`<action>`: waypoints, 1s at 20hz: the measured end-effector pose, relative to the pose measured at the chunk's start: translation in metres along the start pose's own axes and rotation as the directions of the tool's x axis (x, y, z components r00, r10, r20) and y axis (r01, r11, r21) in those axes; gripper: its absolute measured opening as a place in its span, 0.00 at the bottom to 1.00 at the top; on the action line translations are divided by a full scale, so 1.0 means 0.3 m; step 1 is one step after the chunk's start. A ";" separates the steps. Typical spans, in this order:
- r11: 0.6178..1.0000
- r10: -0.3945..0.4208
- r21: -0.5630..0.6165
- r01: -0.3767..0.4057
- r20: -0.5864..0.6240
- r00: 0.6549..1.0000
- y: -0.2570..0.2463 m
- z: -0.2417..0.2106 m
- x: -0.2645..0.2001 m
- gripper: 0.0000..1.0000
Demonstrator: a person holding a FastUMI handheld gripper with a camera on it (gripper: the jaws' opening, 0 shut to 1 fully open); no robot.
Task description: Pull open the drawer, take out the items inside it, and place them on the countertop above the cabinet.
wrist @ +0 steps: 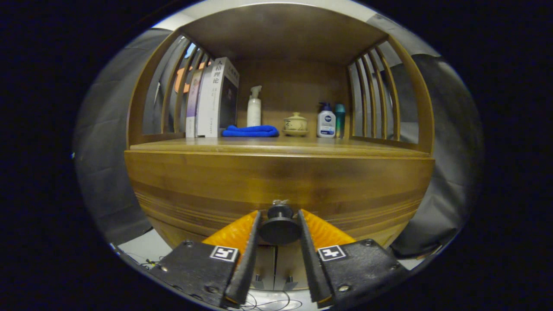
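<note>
With both fingers pressing it, jaws level on drawer knob (279,224).

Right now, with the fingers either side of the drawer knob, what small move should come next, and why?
Probably a straight pull back. The gripper has its fingers closed against both sides of the round knob, and the drawer front looks flush with the cabinet, so the drawer appears unopened. If the hold feels loose, squeeze first.
</note>
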State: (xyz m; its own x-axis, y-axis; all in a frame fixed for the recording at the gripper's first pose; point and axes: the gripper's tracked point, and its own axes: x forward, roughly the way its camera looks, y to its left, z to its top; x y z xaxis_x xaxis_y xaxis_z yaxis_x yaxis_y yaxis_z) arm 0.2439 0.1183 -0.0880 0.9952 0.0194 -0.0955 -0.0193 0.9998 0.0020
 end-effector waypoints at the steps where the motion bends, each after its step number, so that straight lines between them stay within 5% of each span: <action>1: 1.000 0.001 -0.007 -0.001 0.004 1.000 -0.011 -0.010 0.002 0.50; 16: 1.000 0.014 -0.007 -0.014 -0.030 0.999 -0.007 -0.014 -0.019 0.39; 20: 1.000 0.021 -0.003 -0.021 -0.033 0.999 -0.006 -0.042 -0.140 0.39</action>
State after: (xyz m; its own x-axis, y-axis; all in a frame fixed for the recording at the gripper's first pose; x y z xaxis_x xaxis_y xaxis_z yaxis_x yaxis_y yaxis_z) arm 0.2010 0.1156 -0.0965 0.9910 0.0400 -0.1278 -0.0402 0.9992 0.0011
